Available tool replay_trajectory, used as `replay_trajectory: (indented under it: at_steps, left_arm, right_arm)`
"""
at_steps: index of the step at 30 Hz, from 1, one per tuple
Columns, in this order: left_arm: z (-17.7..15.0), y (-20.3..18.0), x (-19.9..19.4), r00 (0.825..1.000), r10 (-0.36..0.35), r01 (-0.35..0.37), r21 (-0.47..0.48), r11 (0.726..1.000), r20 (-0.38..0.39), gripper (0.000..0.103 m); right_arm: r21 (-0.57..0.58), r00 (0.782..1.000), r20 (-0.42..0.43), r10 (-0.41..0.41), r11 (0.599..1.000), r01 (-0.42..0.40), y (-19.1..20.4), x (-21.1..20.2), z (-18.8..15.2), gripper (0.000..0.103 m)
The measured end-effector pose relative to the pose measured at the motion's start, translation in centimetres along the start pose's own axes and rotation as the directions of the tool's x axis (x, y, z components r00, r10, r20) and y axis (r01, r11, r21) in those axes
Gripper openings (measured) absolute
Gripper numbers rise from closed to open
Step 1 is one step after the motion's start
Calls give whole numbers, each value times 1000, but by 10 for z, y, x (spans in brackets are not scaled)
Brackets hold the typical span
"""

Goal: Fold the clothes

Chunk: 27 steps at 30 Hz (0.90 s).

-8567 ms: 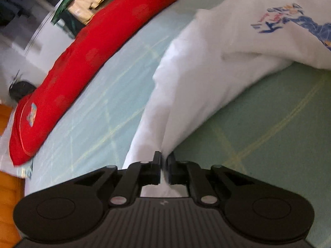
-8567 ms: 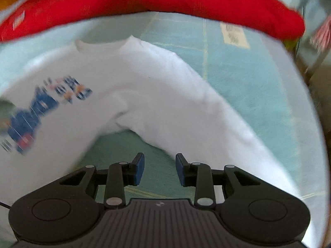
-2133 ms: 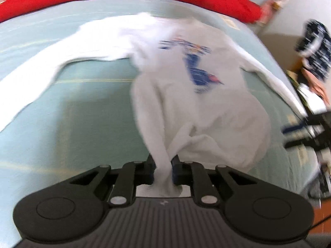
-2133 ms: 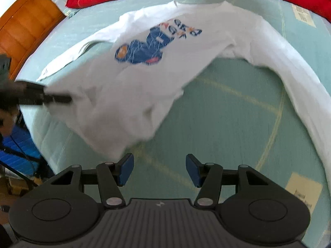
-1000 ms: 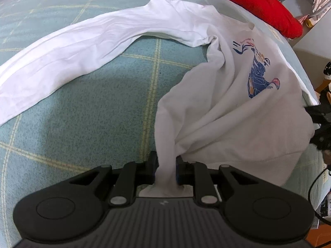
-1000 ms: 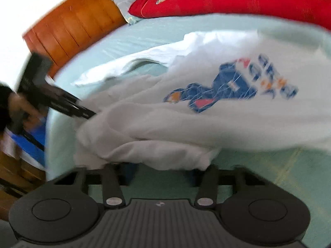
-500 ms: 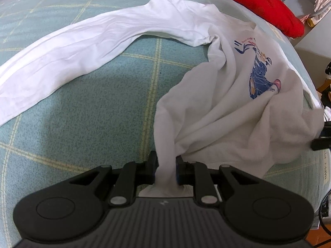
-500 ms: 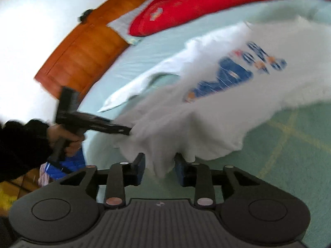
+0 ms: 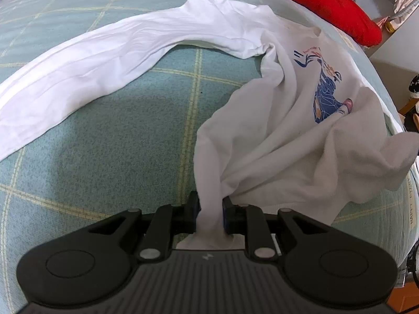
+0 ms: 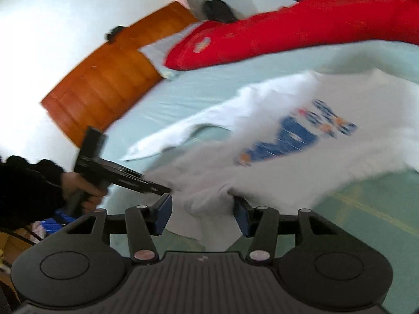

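A white long-sleeved shirt (image 9: pixel 275 136) with a blue print lies crumpled on the green checked bed (image 9: pixel 117 144). One sleeve (image 9: pixel 104 60) stretches away to the left. My left gripper (image 9: pixel 210 214) is shut on a twisted bunch of the shirt's hem. In the right wrist view the shirt (image 10: pixel 288 120) is blurred. My right gripper (image 10: pixel 201 212) has its jaws opening, and a loose fold of the hem hangs between them without being pinched. The left gripper (image 10: pixel 167 190), held in a person's hand (image 10: pixel 78 185), reaches the shirt's edge just beyond my right gripper's left finger.
A long red bolster (image 9: pixel 327 5) runs along the bed's far side, and the right wrist view shows this bolster (image 10: pixel 301 34) too. A wooden headboard (image 10: pixel 104 83) stands at the bed's left end. The bed's edge drops off at the right of the left wrist view.
The right gripper's jaws have spread apart off the hem fold that they pinched, and it has risen. The hem corner at the right of the left wrist view stands higher. The left gripper has kept still.
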State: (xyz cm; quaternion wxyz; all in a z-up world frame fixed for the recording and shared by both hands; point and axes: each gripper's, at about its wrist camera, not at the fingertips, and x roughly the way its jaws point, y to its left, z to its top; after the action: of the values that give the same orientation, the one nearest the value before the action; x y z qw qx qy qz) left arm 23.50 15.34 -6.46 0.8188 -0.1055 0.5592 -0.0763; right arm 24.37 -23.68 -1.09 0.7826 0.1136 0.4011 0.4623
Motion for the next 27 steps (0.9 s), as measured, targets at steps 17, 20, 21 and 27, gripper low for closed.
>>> replay_trajectory:
  at_steps: [17, 20, 21, 27]
  left_arm:
    - [0, 2, -1, 1000, -9, 9, 1, 1000, 2, 19]
    - [1, 0, -3, 1000, -3, 3, 1, 1000, -2, 17]
    - [1, -2, -4, 1000, -2, 2, 0, 1000, 0, 16]
    - [-5, -22, -34, 999, -47, 47, 7, 999, 8, 12]
  right_arm:
    - [68, 995, -68, 77, 995, -72, -18, 22, -10, 48]
    - [31, 982, -186, 43, 999, -38, -13, 34, -20, 13]
    - [44, 981, -192, 37, 999, -29, -14, 30, -23, 13]
    - [104, 983, -182, -24, 994, 44, -15, -18, -20, 12]
